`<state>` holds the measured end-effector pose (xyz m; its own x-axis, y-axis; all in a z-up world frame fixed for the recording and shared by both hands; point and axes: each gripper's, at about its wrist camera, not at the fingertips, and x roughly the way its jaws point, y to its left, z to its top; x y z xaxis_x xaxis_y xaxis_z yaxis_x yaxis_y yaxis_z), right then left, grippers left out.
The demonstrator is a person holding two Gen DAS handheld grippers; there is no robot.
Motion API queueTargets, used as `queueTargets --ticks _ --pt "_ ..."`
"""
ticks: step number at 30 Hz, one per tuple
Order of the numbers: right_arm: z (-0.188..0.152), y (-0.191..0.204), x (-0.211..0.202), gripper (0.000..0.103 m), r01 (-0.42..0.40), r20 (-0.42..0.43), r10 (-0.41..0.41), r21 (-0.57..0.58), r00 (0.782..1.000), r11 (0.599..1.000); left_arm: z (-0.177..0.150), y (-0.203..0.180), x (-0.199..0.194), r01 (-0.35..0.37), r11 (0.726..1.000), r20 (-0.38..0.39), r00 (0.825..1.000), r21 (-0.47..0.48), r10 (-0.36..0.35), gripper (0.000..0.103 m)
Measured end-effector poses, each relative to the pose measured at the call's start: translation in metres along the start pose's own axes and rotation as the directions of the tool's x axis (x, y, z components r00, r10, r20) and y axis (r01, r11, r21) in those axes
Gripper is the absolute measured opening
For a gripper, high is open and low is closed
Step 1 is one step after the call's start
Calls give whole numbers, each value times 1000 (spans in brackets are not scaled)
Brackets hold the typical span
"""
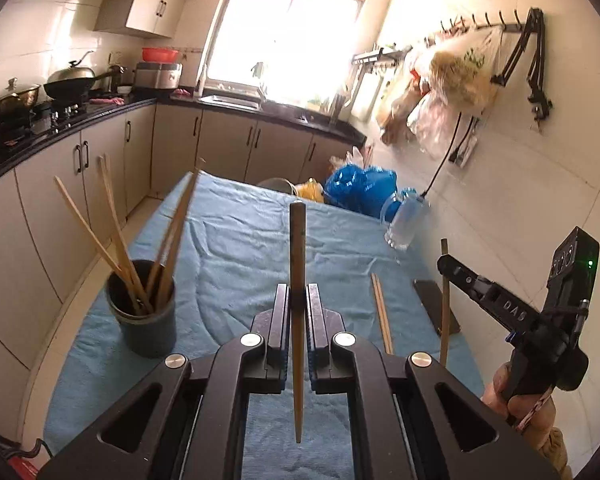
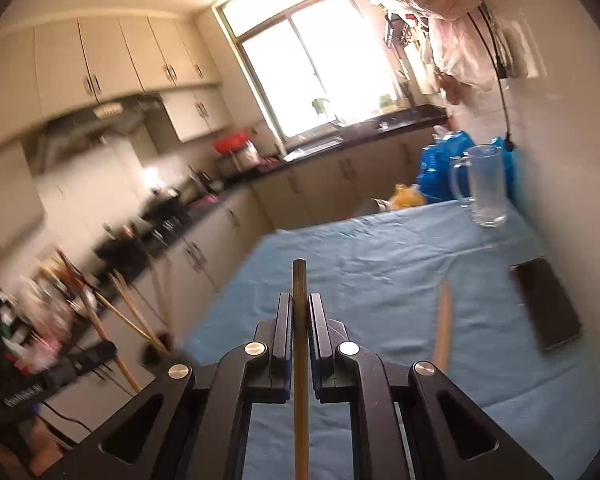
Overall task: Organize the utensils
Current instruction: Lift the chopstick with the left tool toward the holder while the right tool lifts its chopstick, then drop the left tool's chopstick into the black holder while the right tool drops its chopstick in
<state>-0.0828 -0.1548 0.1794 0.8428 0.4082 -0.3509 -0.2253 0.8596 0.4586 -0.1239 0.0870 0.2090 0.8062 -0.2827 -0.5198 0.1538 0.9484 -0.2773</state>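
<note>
The left gripper is clamped on an upright chopstick, and the right gripper is clamped on another chopstick. Beyond, a dark holder cup with several chopsticks stands at the left of the blue-clothed bench. Two loose chopsticks lie to the right.

The table is covered by a blue cloth, matt, soft-looking and creased. On the cloth a dark holder is seen, smooth and dull, probably plastic, filled with pale wooden chopsticks of matt finish. A single chopstick of the same bare wood is clamped in the left gripper, whose black parts look like matt plastic, set with polished metal bolts. Right of the holder lie two more wooden chopsticks and a flat black object with a glossy face. Further back on the cloth a clear, shiny glass mug is shown.
</note>
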Motion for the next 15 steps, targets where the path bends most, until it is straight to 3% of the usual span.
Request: queueTargets --ticks 3,15 --pt "10 4 0 8 -64 24 63 45 998 997 6 7 -14 2 1000 22 1000 -12 -1 7" --pt "27 51 45 8 -137 38 136 8 990 991 40 56 -56 -31 996 110 993 -81 40 7"
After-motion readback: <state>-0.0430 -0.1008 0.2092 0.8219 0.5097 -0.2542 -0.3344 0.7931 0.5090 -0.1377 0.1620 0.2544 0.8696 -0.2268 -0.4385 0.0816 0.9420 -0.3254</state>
